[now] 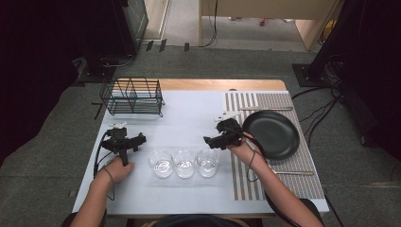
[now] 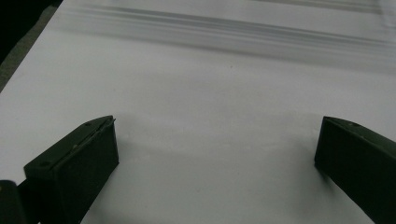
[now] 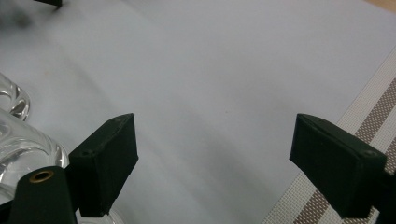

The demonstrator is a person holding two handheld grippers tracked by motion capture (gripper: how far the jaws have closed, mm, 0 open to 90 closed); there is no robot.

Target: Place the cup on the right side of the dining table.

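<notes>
Both open, empty — left gripper (image 1: 140,140) over smooth white surface (image 1: 184,111); right gripper (image 1: 208,140) beside three clear round glasses (image 1: 185,163).

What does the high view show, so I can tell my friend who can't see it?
A person's hands hold two black grippers over a white table: the left gripper near a wire rack, the right gripper just above three clear glasses set in a row. A black plate sits on a striped mat at the right.

Black tongs (image 1: 211,140), screwed pads, trailing cables, bare forearms, dark wristbands.
</notes>
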